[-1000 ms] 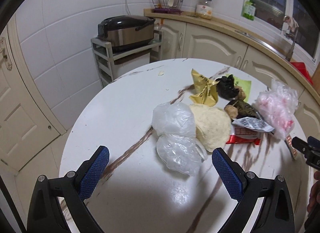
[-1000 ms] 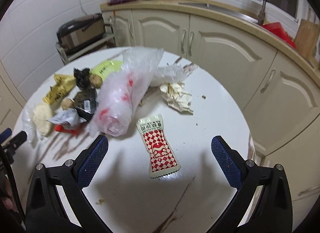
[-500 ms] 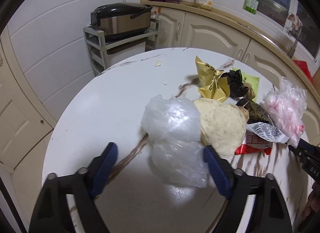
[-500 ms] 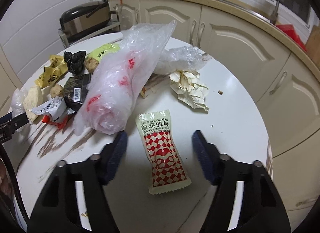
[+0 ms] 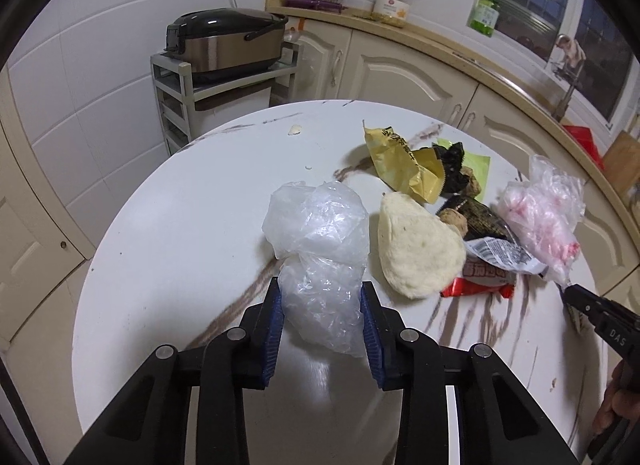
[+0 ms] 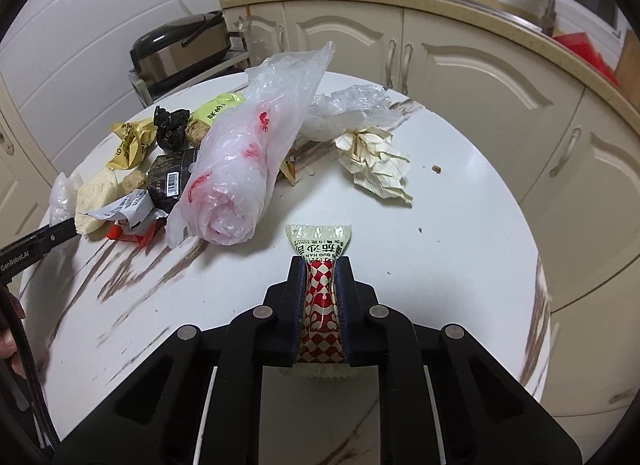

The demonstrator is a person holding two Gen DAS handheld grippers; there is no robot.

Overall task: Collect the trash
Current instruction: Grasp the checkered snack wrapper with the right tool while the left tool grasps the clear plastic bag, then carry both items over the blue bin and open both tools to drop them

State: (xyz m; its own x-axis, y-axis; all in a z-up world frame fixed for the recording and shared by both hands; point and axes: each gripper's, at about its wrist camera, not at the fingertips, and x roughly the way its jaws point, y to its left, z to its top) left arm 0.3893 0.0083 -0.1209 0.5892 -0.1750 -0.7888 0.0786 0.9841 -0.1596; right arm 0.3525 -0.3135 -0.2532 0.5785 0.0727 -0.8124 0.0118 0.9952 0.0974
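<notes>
Simultaneously, both grippers gripped trash on the round white table (image 5: 168, 225). The left gripper (image 5: 322, 297) had just been closing, and its blue pads (image 5: 275, 317) pressed the near end of a crumpled clear plastic bag (image 5: 320, 249) from both sides; the bag rested on the tabletop, its far end bulging beyond the jaws. Just right of it lay a pale dough-like lump (image 5: 416, 249), touching a heap of wrappers: a yellow packet (image 5: 396, 161), a black wrapper (image 5: 480, 217), and a red one (image 5: 476, 287). The right gripper (image 6: 322, 277) had likewise just been closing and was clamped on a red-and-white checkered sauce sachet (image 6: 320, 249) at the table's near edge, the sachet's pale top seam protruding past the fingertips. Beyond it lay a rolled pink-printed plastic bag (image 6: 244, 169) and, to its right, crumpled cream paper (image 6: 376, 161). A rice cooker (image 5: 224, 41) stood on a shelf unit behind the table.
</notes>
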